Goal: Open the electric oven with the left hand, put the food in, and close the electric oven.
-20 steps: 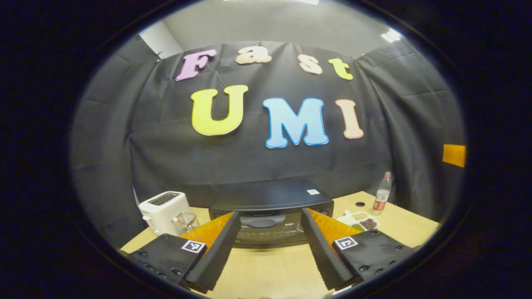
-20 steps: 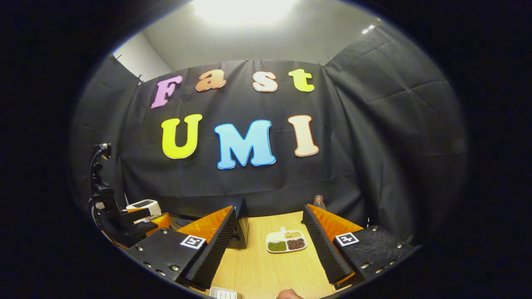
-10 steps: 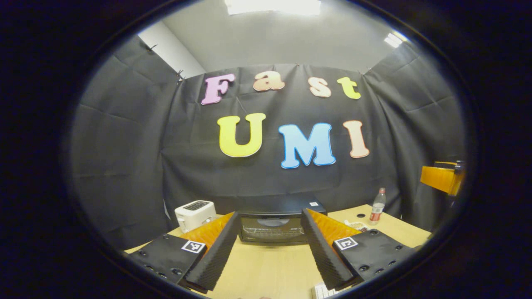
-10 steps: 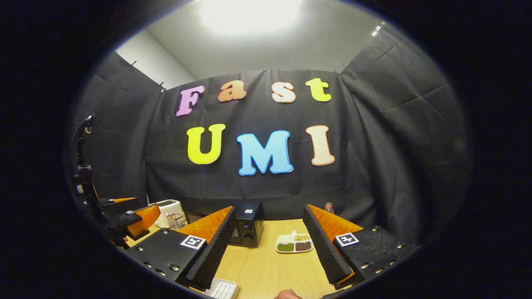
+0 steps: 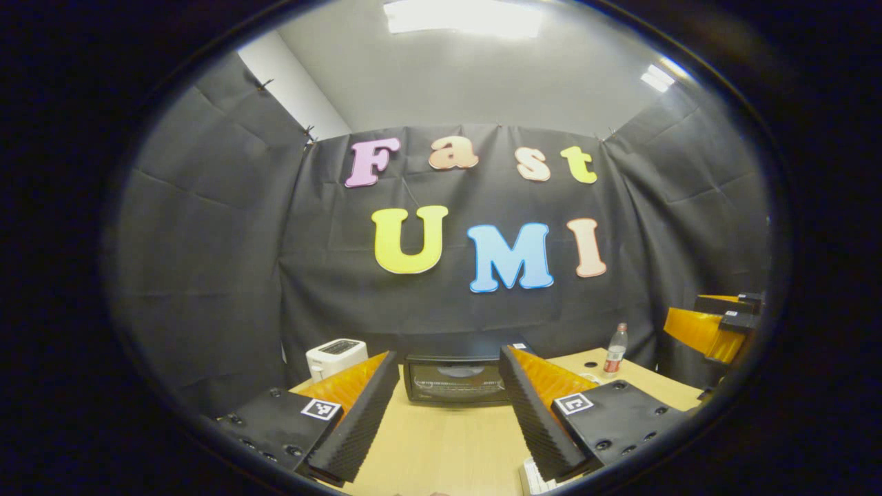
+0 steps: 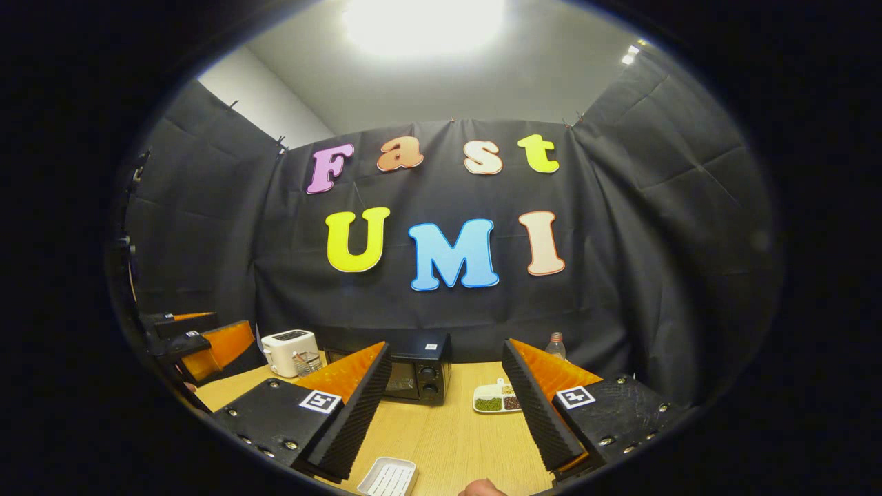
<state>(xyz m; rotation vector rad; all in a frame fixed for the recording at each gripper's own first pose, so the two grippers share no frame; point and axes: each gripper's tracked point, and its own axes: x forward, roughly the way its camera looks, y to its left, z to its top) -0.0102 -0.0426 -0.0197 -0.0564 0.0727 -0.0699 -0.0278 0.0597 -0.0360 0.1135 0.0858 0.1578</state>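
- Left gripper view: the left gripper [image 5: 448,413] is spread wide and holds nothing; its fingers [image 5: 358,420] frame a bare stretch of the pale wooden bench [image 5: 448,448]
- The electric oven [image 5: 455,379] stands at the far edge of the bench against the black cloth wall [image 5: 207,275], seen between the two fingers; its glass door is shut
- A white toaster [image 5: 335,356] stands toward the far left corner, well apart from the oven
- A bottle [image 5: 612,350] stands toward the far right corner, with a small dark round spot [image 5: 591,363] on the bench just beside it
- The right gripper [image 5: 713,329] enters at the right rim, above the bench; its far side is cut off
- A white ribbed item [image 5: 532,479] at the near edge is cut off; what it is cannot be told
- Right gripper view: the right gripper [image 6: 444,413] is also spread wide and empty
- The oven [image 6: 413,375] shows partly behind the left-hand finger, knobs facing out
- The food tray [image 6: 495,399], a white divided dish with green and dark fillings, lies on the bench right of the oven, partly hidden by the right-hand finger
- The toaster [image 6: 289,350] stands left of the oven, a clear glass [image 6: 305,363] touching or just beside it; the bottle [image 6: 555,344] is half hidden
- A white ribbed tray [image 6: 387,477] lies at the near edge; a fingertip [image 6: 479,489] shows at the bottom rim
- The left gripper [image 6: 200,344] shows at the left rim; a grey ceiling with a bright lamp [image 6: 424,24] tops the room
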